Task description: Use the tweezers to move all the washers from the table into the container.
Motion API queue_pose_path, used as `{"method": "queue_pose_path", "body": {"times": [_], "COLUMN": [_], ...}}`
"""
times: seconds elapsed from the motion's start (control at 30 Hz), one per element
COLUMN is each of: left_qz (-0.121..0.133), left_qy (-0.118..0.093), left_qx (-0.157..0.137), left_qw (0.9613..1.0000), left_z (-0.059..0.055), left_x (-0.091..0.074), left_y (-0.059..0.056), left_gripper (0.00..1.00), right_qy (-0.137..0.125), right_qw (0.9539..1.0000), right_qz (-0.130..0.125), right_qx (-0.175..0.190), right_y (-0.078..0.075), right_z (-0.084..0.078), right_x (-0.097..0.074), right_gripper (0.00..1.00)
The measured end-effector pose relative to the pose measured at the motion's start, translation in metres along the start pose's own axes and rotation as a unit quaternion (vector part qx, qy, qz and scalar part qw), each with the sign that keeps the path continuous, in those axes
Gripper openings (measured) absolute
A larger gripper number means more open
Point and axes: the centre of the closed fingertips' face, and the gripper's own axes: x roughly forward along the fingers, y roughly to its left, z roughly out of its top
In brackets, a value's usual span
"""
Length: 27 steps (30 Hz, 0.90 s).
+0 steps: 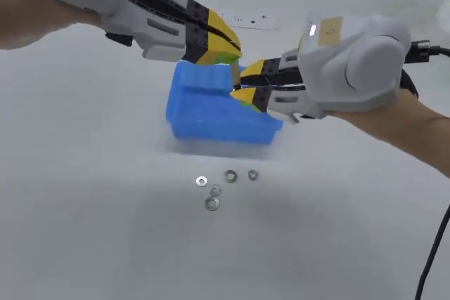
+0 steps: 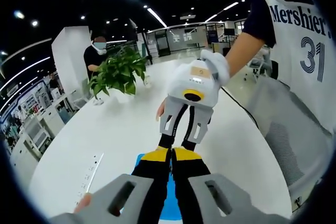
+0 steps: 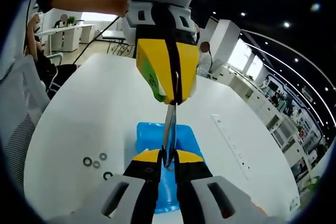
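Your right gripper has its yellow-tipped jaws pressed narrow on the lower end of the thin silver metal tweezers. In the right gripper view the tweezers rise from between those jaws, directly over the blue plastic rectangular container. Your left gripper comes in from the opposite side, tip to tip with the right one. Its own yellow jaws are drawn together on the other end of the tweezers, so both grippers hold the tool at once.

In the head view the two sets of tips meet just above the far edge of the container. The left gripper reaches in from the container's far left, and the right gripper from its right. The left gripper view shows that gripper's black jaws almost together, facing the white body of the right gripper across the container.

The small silver metal ring washers lie in a loose cluster of five on the white table. They sit near the container, on the side closest to you, and apart from its wall. What lies inside the container is too blurred to tell.

Beyond the container, a white power strip rests on the table. A green potted plant stands at the table's far edge.
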Motion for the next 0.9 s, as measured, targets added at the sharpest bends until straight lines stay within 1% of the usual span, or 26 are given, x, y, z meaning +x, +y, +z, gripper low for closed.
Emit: {"method": "queue_pose_path", "body": {"times": [0.07, 0.1, 0.2, 0.27, 0.33, 0.37, 0.53, 0.73, 0.9], "left_qz": [0.002, 0.002, 0.002, 0.003, 0.008, 0.009, 0.010, 0.008, 0.003], "left_qy": [0.003, 0.006, 0.012, 0.018, 0.024, 0.024, 0.033, 0.039, 0.039], "left_qx": [-0.006, -0.011, -0.021, -0.030, -0.045, -0.046, -0.064, -0.071, -0.067], "left_qw": [1.0000, 0.9999, 0.9997, 0.9994, 0.9987, 0.9986, 0.9974, 0.9967, 0.9970], "left_z": [-0.006, -0.012, -0.022, -0.029, -0.036, -0.037, -0.050, -0.056, -0.054], "left_x": [0.003, 0.004, 0.008, 0.011, 0.013, 0.014, 0.022, 0.027, 0.029], "left_y": [0.005, 0.008, 0.012, 0.015, 0.020, 0.020, 0.025, 0.026, 0.024], "left_gripper": [0.05, 0.05, 0.05, 0.05, 0.05, 0.05, 0.05, 0.05, 0.05], "right_qy": [0.001, 0.003, 0.008, 0.010, 0.012, 0.013, 0.030, 0.040, 0.043], "right_qw": [1.0000, 1.0000, 0.9998, 0.9995, 0.9992, 0.9990, 0.9980, 0.9966, 0.9968], "right_qz": [0.003, 0.006, 0.014, 0.019, 0.021, 0.021, 0.024, 0.024, 0.021], "right_qx": [0.004, 0.008, 0.013, 0.024, 0.031, 0.036, 0.049, 0.069, 0.064], "right_y": [-0.002, -0.003, -0.003, -0.002, -0.003, -0.003, -0.003, -0.001, 0.000], "right_z": [-0.004, -0.008, -0.015, -0.020, -0.024, -0.026, -0.037, -0.043, -0.044], "right_x": [0.007, 0.011, 0.021, 0.027, 0.031, 0.033, 0.043, 0.046, 0.045], "right_gripper": [0.11, 0.11, 0.11, 0.11, 0.11, 0.11, 0.11, 0.11, 0.12]}}
